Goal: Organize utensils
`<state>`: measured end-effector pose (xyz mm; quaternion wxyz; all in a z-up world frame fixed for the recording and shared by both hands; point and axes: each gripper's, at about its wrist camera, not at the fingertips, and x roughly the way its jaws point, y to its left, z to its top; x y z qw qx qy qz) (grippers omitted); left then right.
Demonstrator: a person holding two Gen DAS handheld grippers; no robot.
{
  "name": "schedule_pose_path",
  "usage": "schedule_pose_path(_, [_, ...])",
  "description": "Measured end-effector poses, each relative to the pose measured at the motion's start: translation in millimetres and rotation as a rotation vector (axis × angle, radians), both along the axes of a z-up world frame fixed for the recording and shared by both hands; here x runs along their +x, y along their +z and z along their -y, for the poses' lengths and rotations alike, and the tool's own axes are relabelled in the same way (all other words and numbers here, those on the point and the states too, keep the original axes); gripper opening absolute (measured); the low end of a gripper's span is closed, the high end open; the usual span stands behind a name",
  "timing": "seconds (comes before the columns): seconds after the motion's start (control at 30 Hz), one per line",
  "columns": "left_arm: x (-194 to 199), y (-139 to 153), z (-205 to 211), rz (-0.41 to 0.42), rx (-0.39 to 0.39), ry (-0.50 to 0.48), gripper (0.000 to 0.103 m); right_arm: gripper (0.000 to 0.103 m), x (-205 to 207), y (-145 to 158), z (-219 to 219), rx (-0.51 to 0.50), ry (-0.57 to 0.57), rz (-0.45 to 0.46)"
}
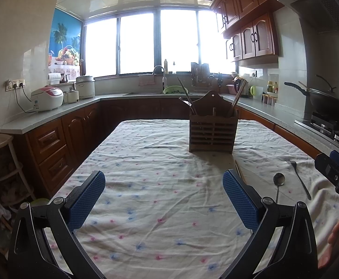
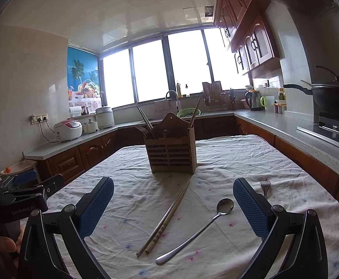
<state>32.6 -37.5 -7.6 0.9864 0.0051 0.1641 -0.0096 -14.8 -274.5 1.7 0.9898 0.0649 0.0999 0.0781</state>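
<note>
A slatted wooden utensil holder (image 1: pixel 211 129) (image 2: pixel 172 152) stands mid-table with chopsticks and a fork poking out. On the floral cloth in front of it lie a pair of chopsticks (image 2: pixel 166 218) (image 1: pixel 240 171), a steel spoon (image 2: pixel 199 229) (image 1: pixel 278 183) and a steel fork (image 2: pixel 265 187) (image 1: pixel 300 179). My right gripper (image 2: pixel 173 203) hangs open just above the chopsticks and spoon, nothing between its blue pads. My left gripper (image 1: pixel 163 194) is open over bare cloth, left of the utensils.
The table (image 1: pixel 146 153) carries a wrinkled cloth. Counters wrap around it: rice cookers (image 1: pixel 47 97) at left, a sink (image 1: pixel 160 90) under the window, a wok (image 1: pixel 327 102) on the stove at right. A hand (image 1: pixel 332 239) holds the right tool.
</note>
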Motion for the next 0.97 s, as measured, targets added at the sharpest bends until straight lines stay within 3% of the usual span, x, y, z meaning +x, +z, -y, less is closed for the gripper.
schedule_pose_path(0.97, [18.8, 4.9, 8.0, -0.028, -0.010, -0.036, 0.103, 0.103, 17.7, -2.2, 10.2, 0.022, -0.004, -0.033])
